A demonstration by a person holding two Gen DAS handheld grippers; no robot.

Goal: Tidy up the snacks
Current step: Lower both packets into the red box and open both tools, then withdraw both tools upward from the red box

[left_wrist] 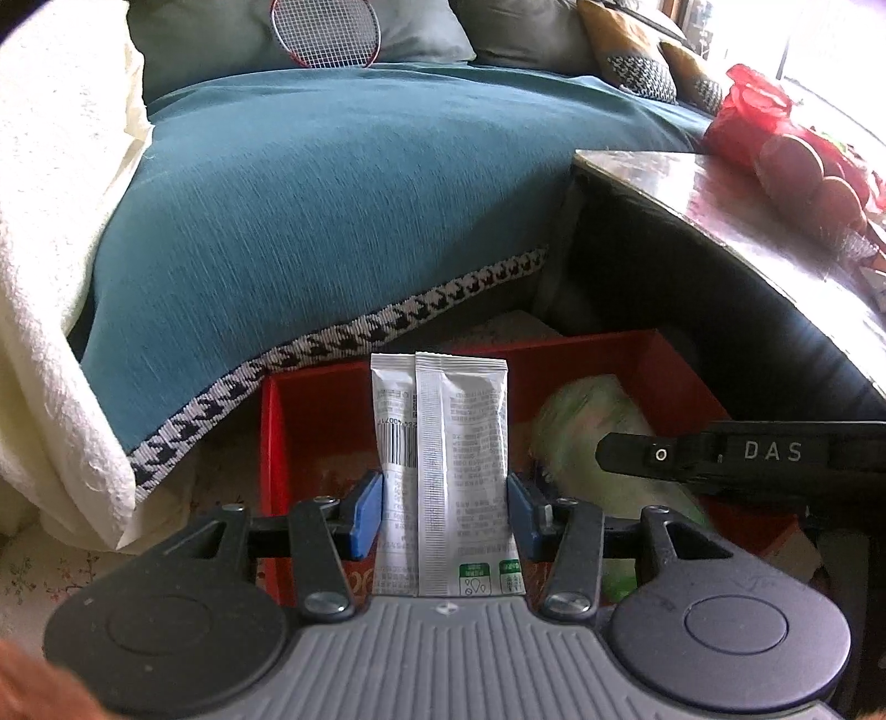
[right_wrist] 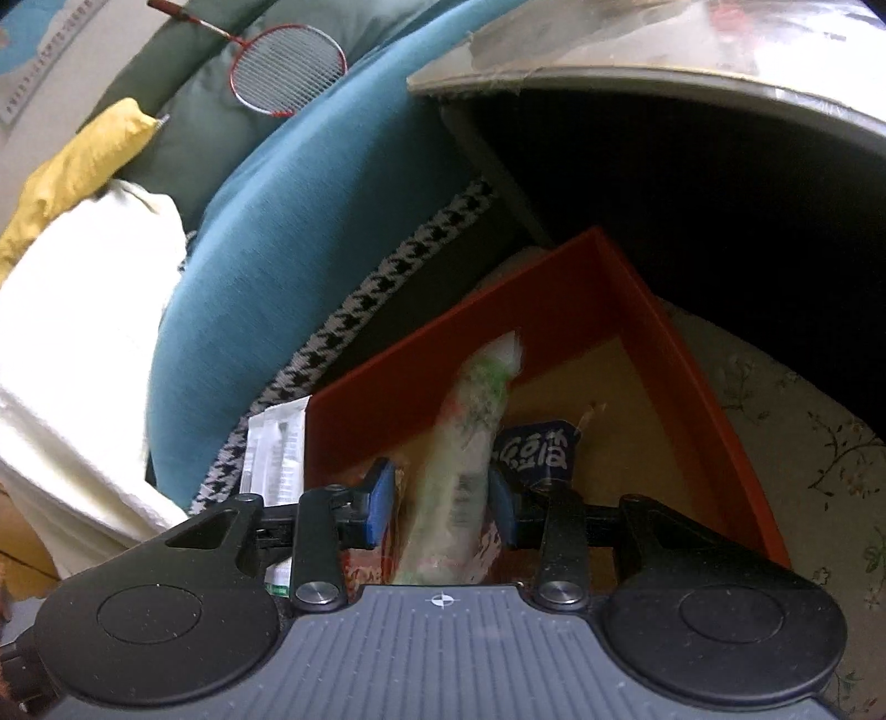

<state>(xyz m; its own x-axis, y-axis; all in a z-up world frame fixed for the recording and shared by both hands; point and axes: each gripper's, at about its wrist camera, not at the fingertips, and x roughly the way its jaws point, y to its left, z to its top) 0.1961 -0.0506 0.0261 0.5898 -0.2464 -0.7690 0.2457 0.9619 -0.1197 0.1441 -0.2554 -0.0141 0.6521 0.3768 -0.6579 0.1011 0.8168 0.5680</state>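
In right wrist view only: blurry, prob. navy packet (right_wrist: 536, 451).

- A home living room, to judge by the sofa (left_wrist: 343, 221), covered in a teal throw with houndstooth trim
- Grey and patterned cushions (left_wrist: 642, 66) lean along the back of the sofa
- A badminton racket (left_wrist: 326, 33) rests against those cushions
- A cream blanket (left_wrist: 50, 266) is heaped on the sofa's left end
- A low coffee table (left_wrist: 736, 221) stands just beside the sofa, with red-wrapped snacks (left_wrist: 797, 160) on top
- A floral rug (right_wrist: 803, 443) covers the floor below the sofa, and a red box (left_wrist: 598, 354) sits on it
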